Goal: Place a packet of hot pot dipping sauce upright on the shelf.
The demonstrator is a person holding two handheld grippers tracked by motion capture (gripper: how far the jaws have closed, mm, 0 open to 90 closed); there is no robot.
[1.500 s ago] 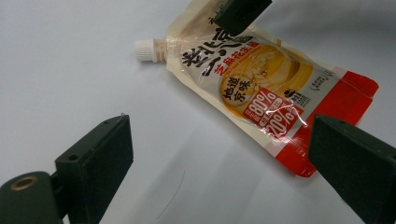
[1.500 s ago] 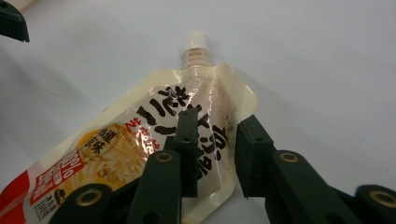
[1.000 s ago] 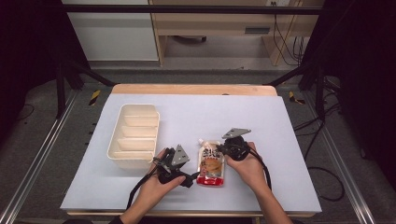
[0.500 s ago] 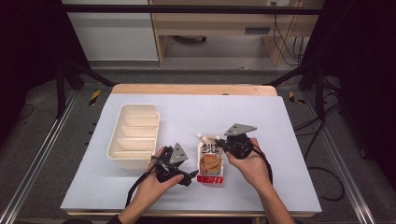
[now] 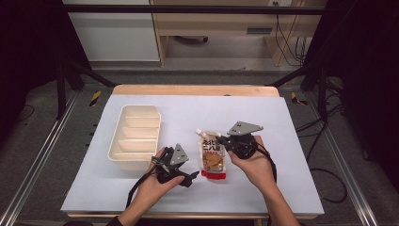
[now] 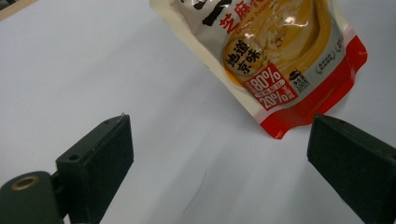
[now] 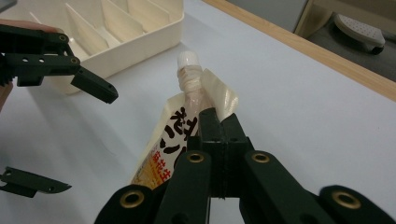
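Note:
A sauce pouch (image 5: 212, 159) with a white cap and a red bottom edge is near the middle of the white table. My right gripper (image 5: 221, 141) is shut on its top edge beside the spout, and that end is raised. In the right gripper view the jaws (image 7: 217, 126) pinch the pouch (image 7: 161, 161) just below the capped spout (image 7: 189, 60). My left gripper (image 5: 192, 170) stands open to the pouch's left, low over the table. In the left gripper view its pads (image 6: 100, 156) are wide apart with nothing between them, and the pouch's red end (image 6: 280, 60) lies ahead.
A cream tray (image 5: 113, 147) with several dividers stands at the left, just behind the left hand; it also shows as the tray (image 7: 154, 32) in the right gripper view. The table's wooden far edge (image 5: 197, 89) runs across the back. Cables trail from both grippers towards the front.
My right gripper has risen, taking the pouch's spout end up with it. The left hand and its gripper have stayed where they were.

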